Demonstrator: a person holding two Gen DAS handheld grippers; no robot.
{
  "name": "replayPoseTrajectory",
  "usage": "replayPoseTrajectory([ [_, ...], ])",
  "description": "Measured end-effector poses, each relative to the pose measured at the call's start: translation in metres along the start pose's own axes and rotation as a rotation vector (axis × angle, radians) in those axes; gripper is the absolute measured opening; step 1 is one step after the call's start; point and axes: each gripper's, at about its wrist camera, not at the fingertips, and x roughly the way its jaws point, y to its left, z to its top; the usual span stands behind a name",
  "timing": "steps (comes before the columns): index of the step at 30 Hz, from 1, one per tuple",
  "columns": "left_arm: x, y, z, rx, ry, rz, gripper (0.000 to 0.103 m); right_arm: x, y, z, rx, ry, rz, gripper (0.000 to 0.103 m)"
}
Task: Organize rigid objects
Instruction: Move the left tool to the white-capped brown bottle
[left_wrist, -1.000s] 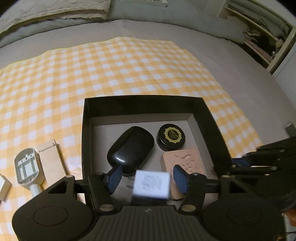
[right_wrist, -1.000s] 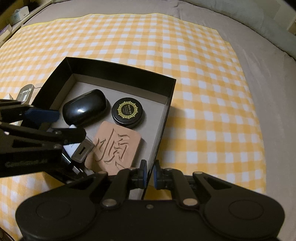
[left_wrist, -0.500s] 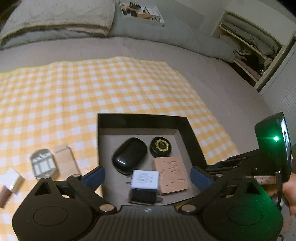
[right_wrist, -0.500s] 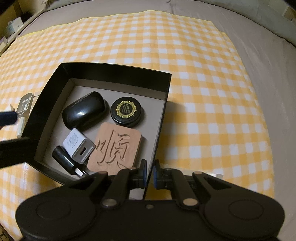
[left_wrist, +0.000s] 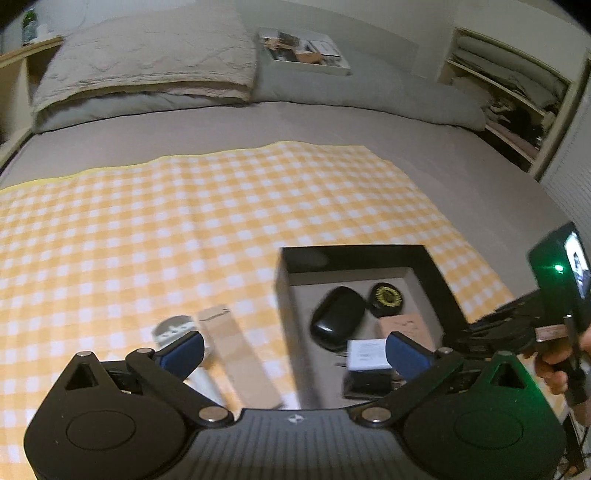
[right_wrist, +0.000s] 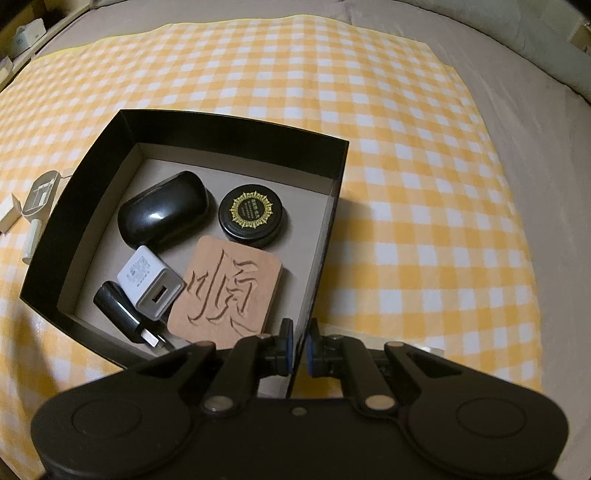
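Left wrist view: left tongs spread wide, nothing between the blue pads. Going left to right: a pale handled gadget sits just behind the left pad, touching or nearly touching a tan cardboard box that lies flat ahead of the tongs on the checked cloth; both are still outside the black box, which sits ahead and to the right. Judgement: the cardboard box is likely light and slightly crushable, so pinch it across the narrow width near mid-length with modest squeeze; the gadget looks like hard, smooth plastic, and the handle below its head seems the safer hold, though blur hides detail. Right wrist view: right tongs are closed on the near right wall of the black box, one pad inside and one outside. Inside, left to right of those tongs: a black charger and white charger touching each other, a glossy black case beyond them, an engraved wooden tile just ahead, and a round black tin behind it. The thin wall probably flexes, so that grip can steady the box but not lift it. Free floor remains along the right side.
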Motion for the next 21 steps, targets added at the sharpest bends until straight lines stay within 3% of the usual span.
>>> replayPoseTrajectory([
  [21,-0.035,0.104,-0.020,-0.013,-0.039,0.202,0.103,0.000,-0.001,0.002,0.029,0.003,-0.014,0.006],
])
